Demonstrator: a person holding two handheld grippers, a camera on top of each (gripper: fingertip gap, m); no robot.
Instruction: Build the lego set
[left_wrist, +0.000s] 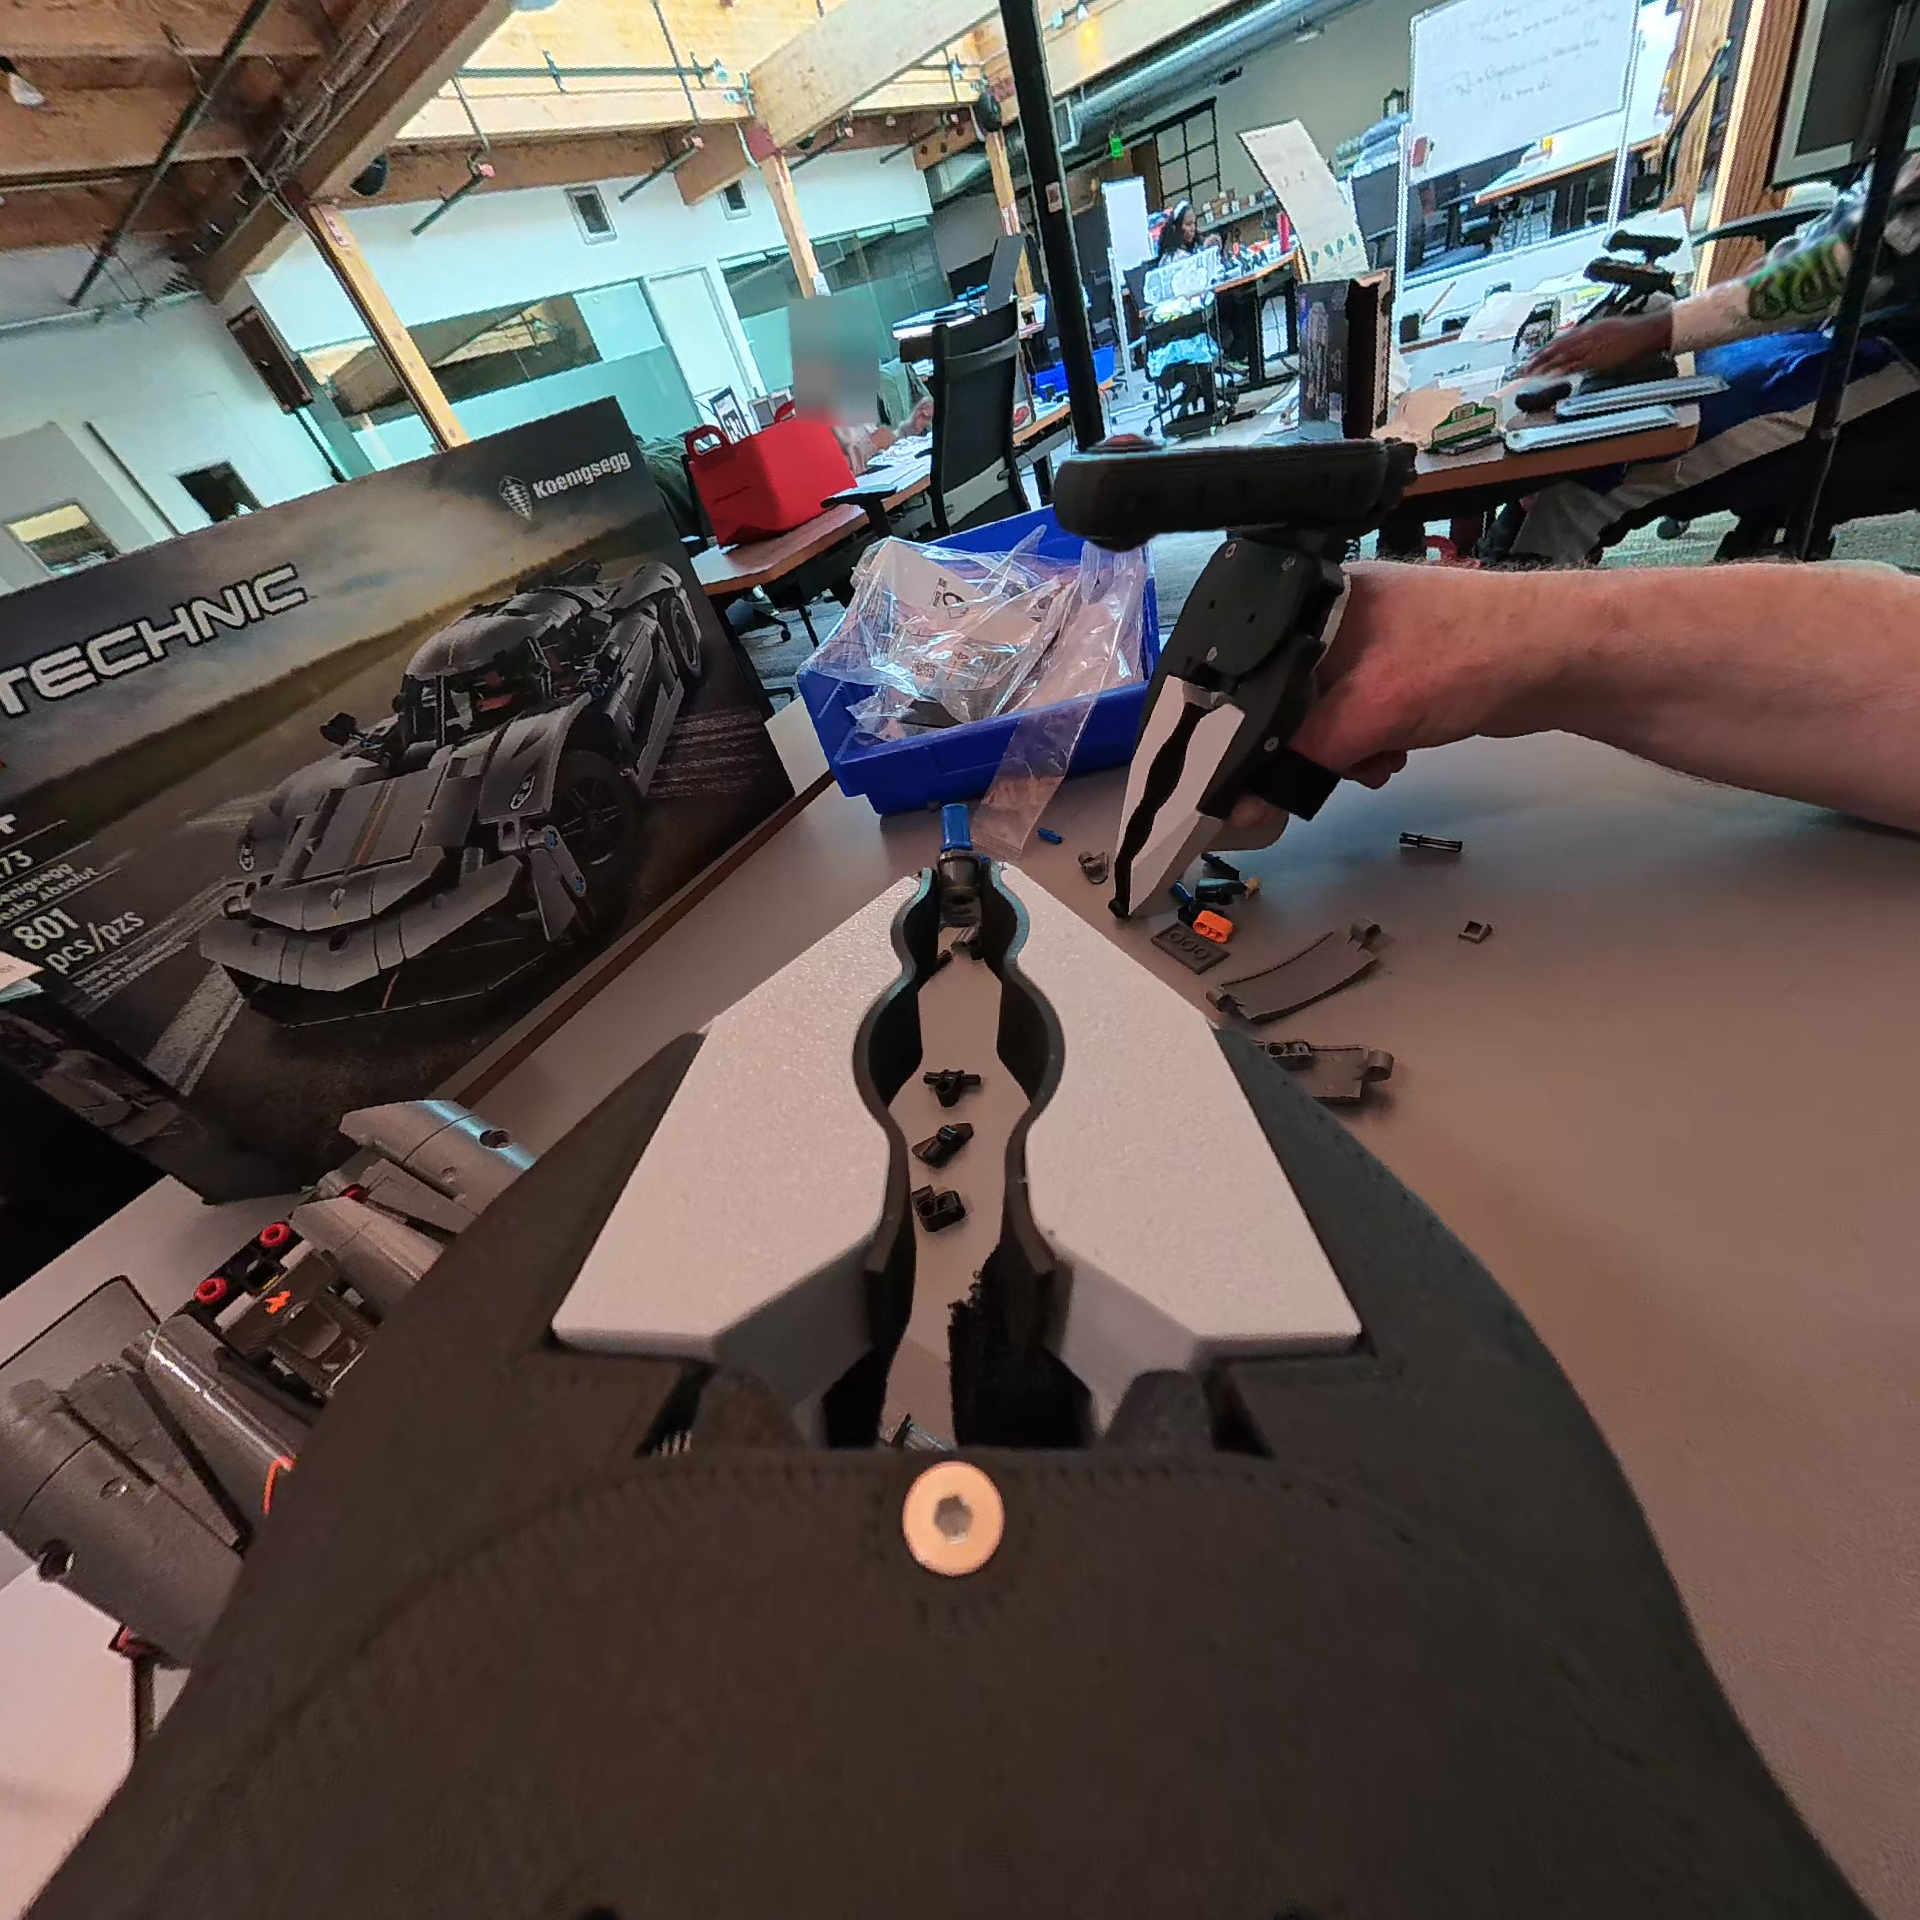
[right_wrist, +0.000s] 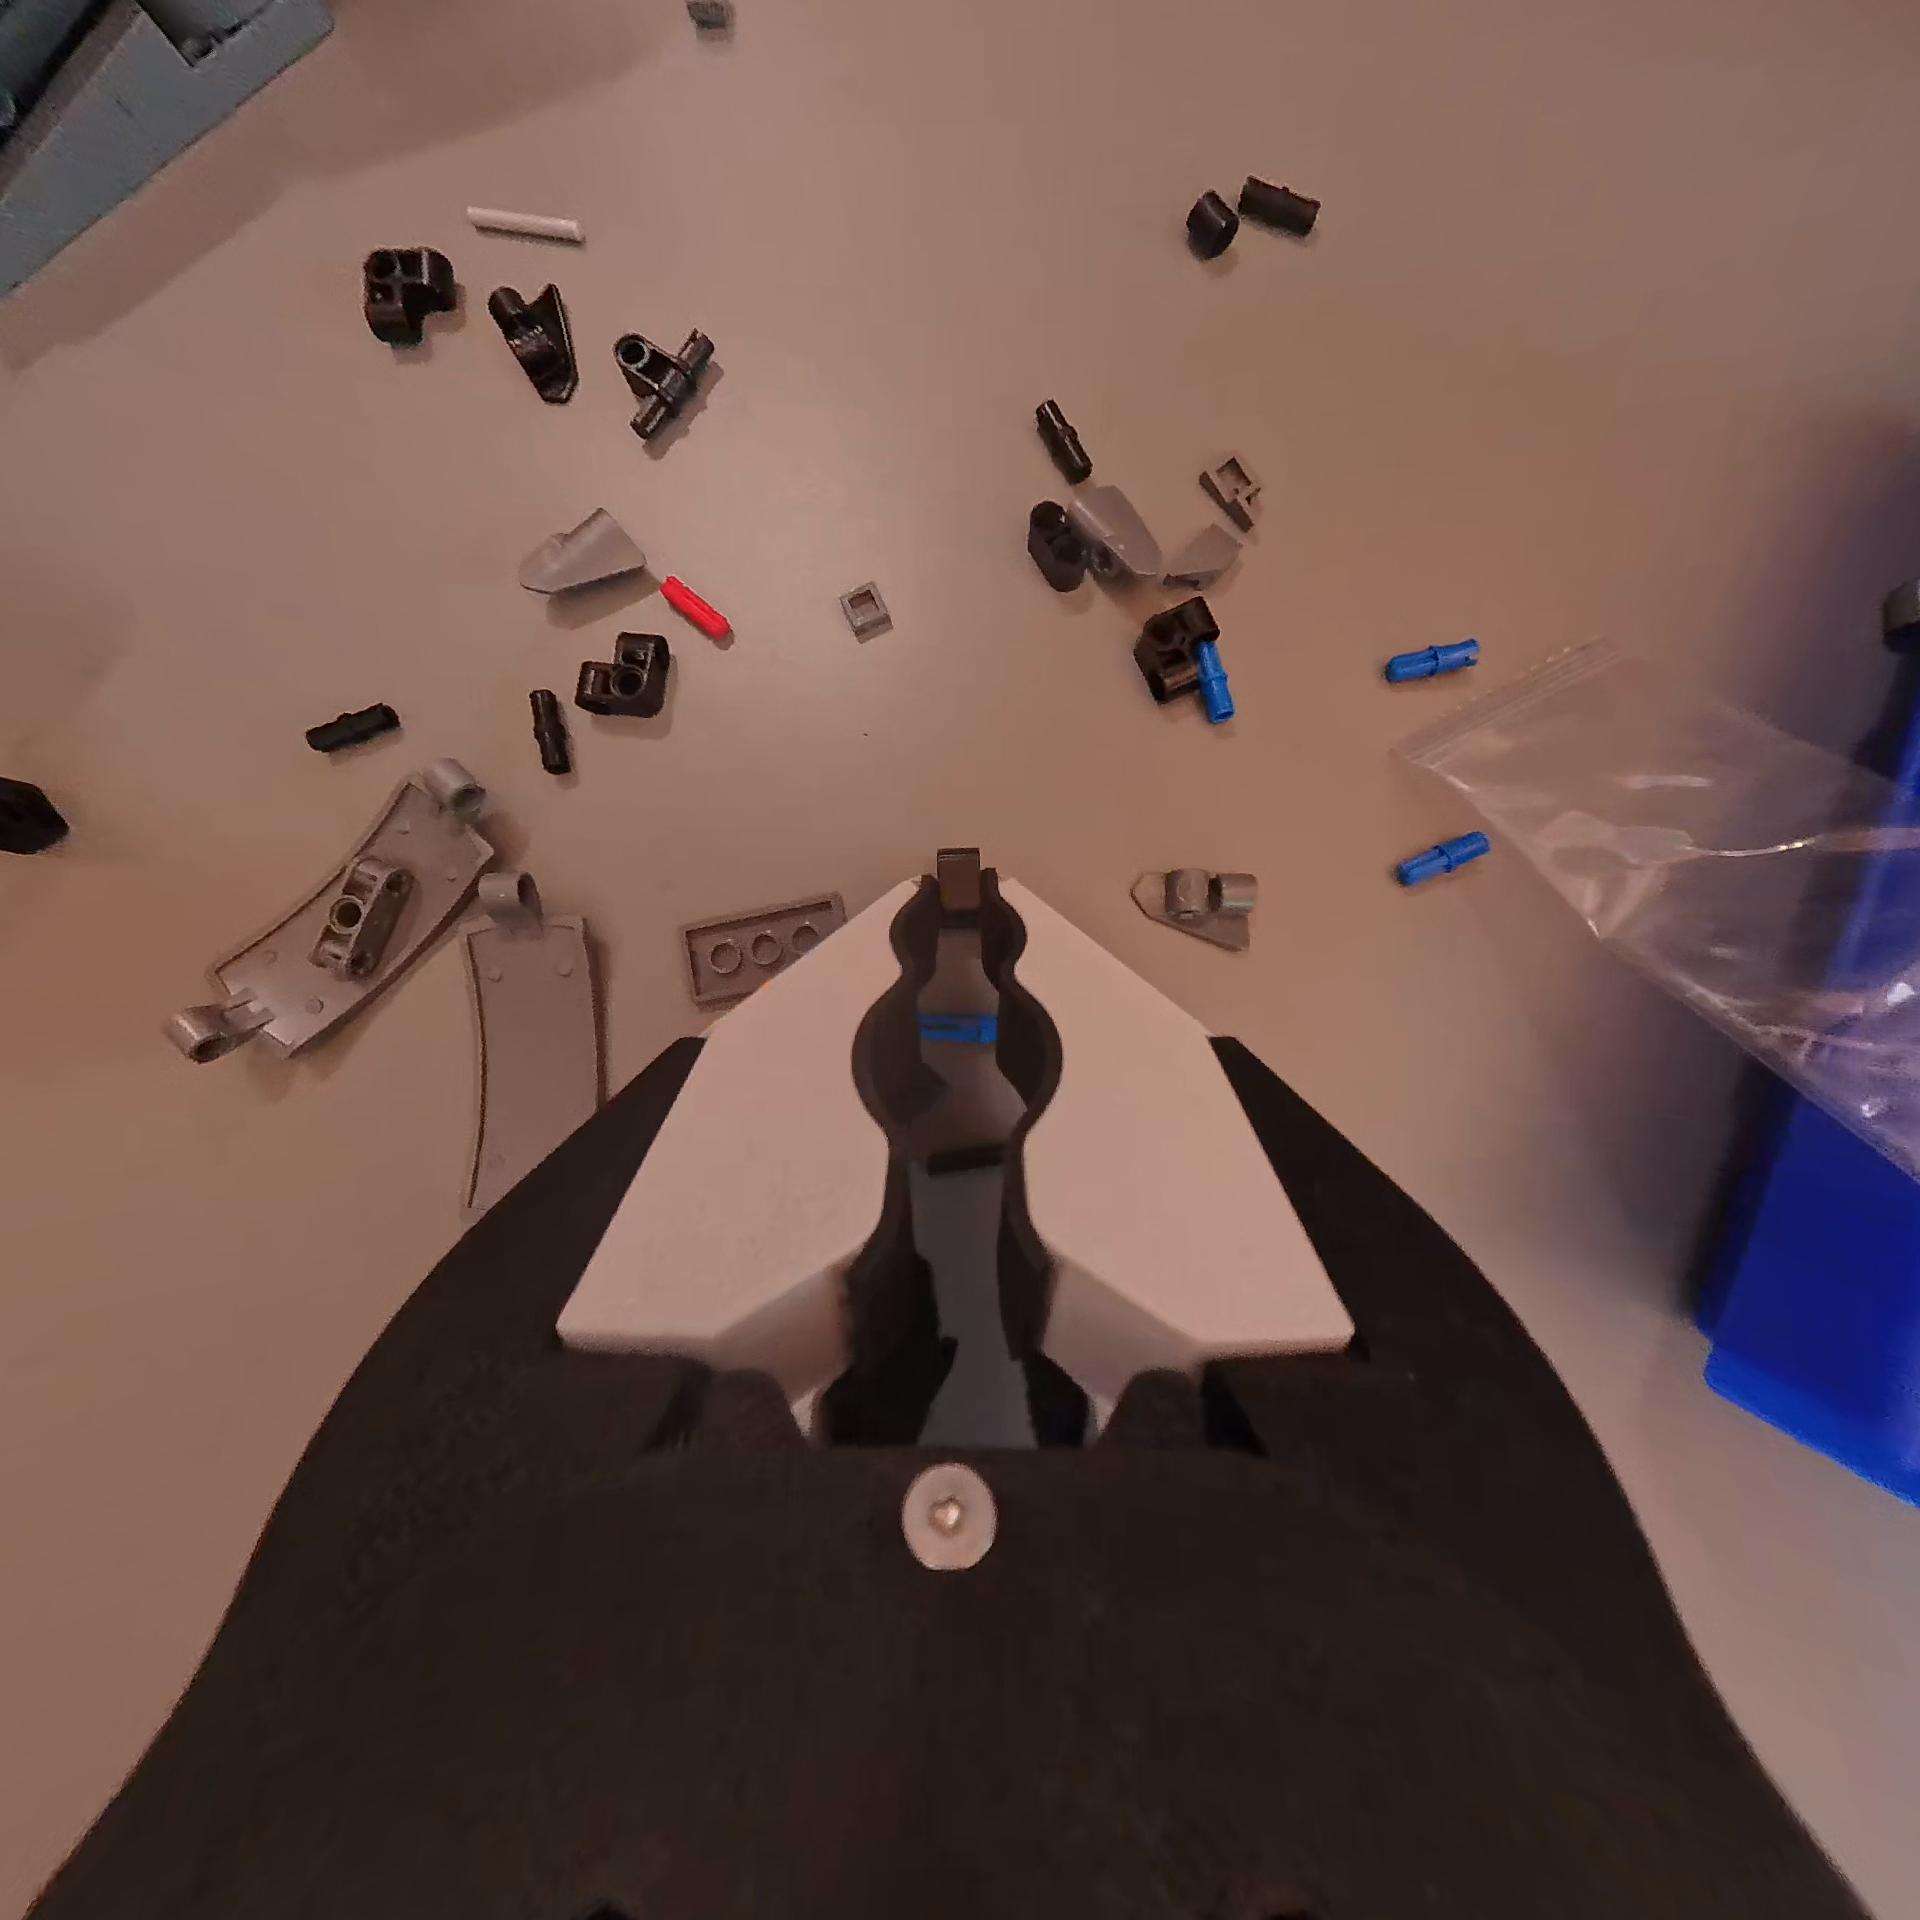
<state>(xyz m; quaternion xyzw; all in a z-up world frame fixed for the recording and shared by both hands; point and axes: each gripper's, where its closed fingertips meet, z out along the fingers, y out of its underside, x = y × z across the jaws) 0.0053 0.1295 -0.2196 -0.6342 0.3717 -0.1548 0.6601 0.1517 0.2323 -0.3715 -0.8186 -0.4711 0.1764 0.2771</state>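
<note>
Up close, the left gripper (left_wrist: 961, 883) has its fingers pinched on a small black connector with a blue pin (left_wrist: 954, 828) sticking out of its far end, held above the grey table (left_wrist: 1558, 1143). Beyond it, the right gripper (left_wrist: 1127, 894) points steeply down with its tips together at the tabletop, gripped by a bare hand (left_wrist: 1382, 675) reaching in from the right. From that gripper's own camera, the right gripper (right_wrist: 958, 883) is clamped on a small dark grey piece (right_wrist: 958, 876) at its very tips, just over the table (right_wrist: 935, 208). Loose parts lie scattered around it: a flat grey plate with round holes (right_wrist: 758, 948) just left of the tips, two curved grey panels (right_wrist: 343, 925) farther left, a red pin (right_wrist: 696, 606), a small grey square tile (right_wrist: 865, 611), several black connectors (right_wrist: 623, 677), a black connector with a blue pin in it (right_wrist: 1184, 655), and two loose blue pins (right_wrist: 1432, 661) toward the right. A clear plastic bag (right_wrist: 1683, 831) spills over the edge of a blue bin (right_wrist: 1829, 1299) at the right. In the left camera the same blue bin (left_wrist: 977, 748) sits behind the grippers, stuffed with clear bags, and the set's box (left_wrist: 364, 748), printed with a dark car, leans at the left. Near the lower left corner lies the partly built grey car body (left_wrist: 312, 1299) with red pins showing.
</note>
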